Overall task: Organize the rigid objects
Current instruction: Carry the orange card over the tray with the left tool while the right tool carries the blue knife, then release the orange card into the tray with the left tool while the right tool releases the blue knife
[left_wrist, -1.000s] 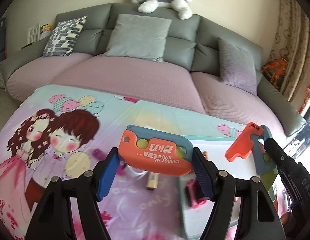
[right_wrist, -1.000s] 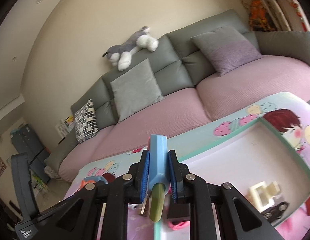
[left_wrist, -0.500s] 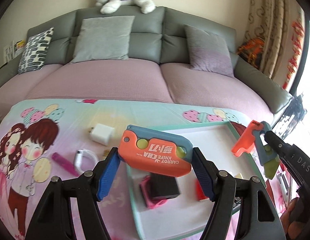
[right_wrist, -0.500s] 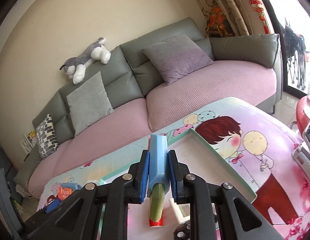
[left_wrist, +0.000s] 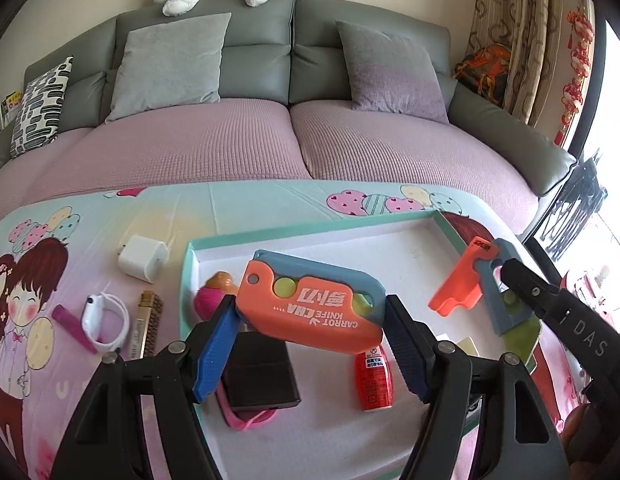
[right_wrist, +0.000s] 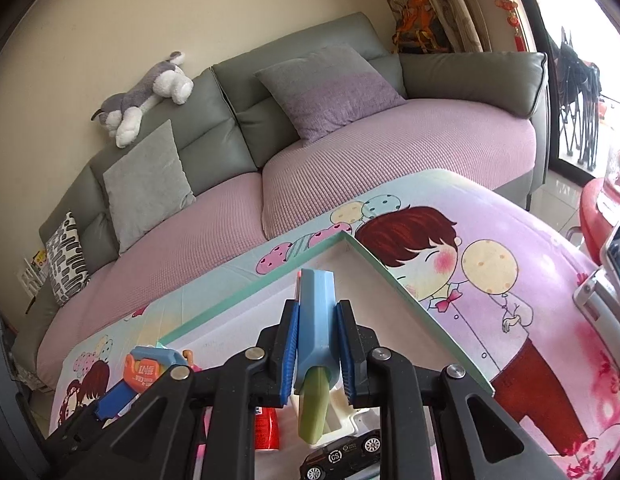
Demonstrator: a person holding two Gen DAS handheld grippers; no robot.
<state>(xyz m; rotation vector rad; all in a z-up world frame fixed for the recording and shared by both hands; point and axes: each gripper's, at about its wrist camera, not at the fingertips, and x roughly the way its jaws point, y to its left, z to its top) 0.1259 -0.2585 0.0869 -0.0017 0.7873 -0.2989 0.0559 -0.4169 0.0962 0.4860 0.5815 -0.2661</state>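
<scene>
My left gripper [left_wrist: 310,320] is shut on an orange and blue carrot knife toy [left_wrist: 310,304], held lengthwise between the blue pads above the white tray [left_wrist: 310,232]. My right gripper [right_wrist: 318,344] is shut on a second carrot knife toy [right_wrist: 316,320], seen edge-on with its green blade pointing down; it also shows in the left wrist view [left_wrist: 482,284] over the tray's right side. In the tray lie a red bottle [left_wrist: 373,380], a black box [left_wrist: 259,372] on a pink item, a pink and orange toy [left_wrist: 213,292] and a black toy car [right_wrist: 342,458].
On the cartoon tablecloth left of the tray lie a white charger [left_wrist: 143,258], a white smartwatch [left_wrist: 103,318], a gold brush [left_wrist: 145,328] and a magenta stick [left_wrist: 71,326]. A grey sofa [left_wrist: 269,80] with pillows stands behind the table. A phone on a stand [right_wrist: 606,268] is at the right.
Both grippers have swung right, from the table's left part to over the tray, each still holding its knife toy. The tray's contents have come into view below them.
</scene>
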